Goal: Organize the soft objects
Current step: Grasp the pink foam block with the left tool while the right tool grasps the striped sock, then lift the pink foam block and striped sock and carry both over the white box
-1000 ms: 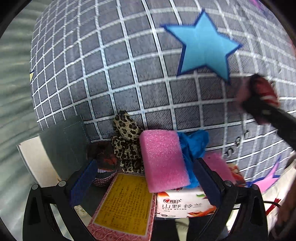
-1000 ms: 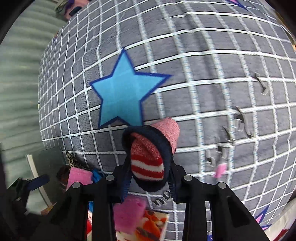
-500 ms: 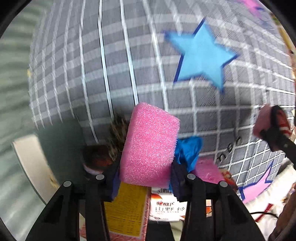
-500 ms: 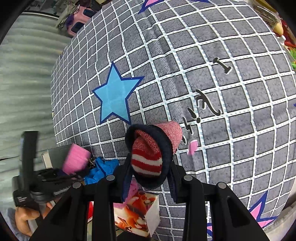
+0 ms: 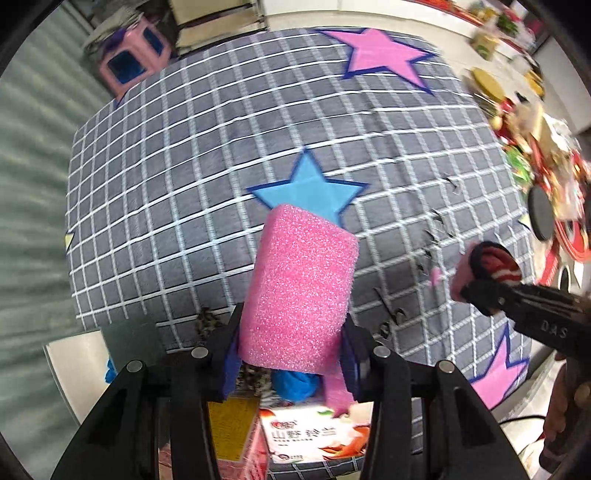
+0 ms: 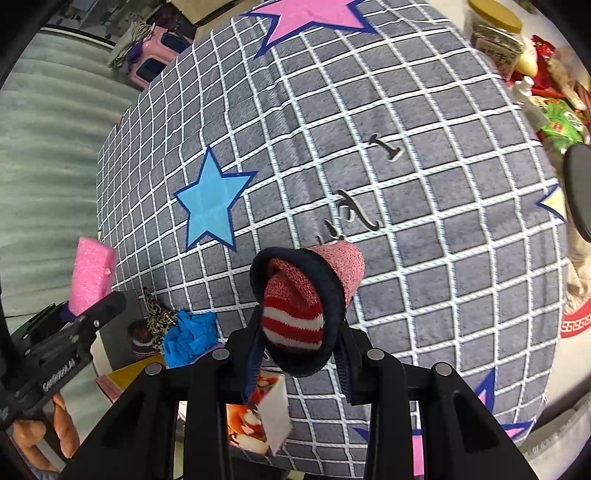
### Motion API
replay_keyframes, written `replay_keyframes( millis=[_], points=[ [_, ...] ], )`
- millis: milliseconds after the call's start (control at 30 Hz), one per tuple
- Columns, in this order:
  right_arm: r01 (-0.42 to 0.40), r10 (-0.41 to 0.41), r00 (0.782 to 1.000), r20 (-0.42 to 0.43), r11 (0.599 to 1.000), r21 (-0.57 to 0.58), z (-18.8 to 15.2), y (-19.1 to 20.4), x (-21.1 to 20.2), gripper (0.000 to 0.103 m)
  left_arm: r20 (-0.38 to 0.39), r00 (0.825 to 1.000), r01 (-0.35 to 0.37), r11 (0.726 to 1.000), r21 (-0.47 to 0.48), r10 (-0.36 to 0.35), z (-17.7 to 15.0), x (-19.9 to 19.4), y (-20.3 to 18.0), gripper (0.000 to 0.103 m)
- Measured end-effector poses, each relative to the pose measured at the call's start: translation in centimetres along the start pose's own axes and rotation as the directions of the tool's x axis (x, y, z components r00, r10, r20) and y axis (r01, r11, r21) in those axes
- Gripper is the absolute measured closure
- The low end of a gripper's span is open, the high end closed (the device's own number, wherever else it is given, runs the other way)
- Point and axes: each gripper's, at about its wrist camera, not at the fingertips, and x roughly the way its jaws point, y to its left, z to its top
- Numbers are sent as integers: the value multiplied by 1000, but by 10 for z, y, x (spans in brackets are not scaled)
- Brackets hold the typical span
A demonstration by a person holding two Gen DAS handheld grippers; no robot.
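My left gripper (image 5: 293,363) squeezing a pink rectangular foam sponge (image 5: 299,288), my right gripper (image 6: 297,356) clamping a rolled red-and-white striped sock (image 6: 301,306), both hovering over the grey checked cloth (image 6: 424,229)

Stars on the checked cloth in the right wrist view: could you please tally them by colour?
Pink stars: 2
Blue star: 1
Yellow star: 1, cut off at the right edge
Total: 4
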Motion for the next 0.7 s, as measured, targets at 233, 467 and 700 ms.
replay_keyframes(
  millis=[233,467,700],
  points=[
    [44,-44,999,12,999,27,-19,-4,-5,67,13,999,41,996,84,-42,-23,-8,-26,54],
    [82,-83,996,16,994,77,-45,-7,-7,67,29,997,64,980,189,-71,-46,-14,-45,54],
    [97,-102,994,42,990,100,-72,2,-17,67,60,993,84,970,230,-100,-70,-24,-46,54]
  ],
)
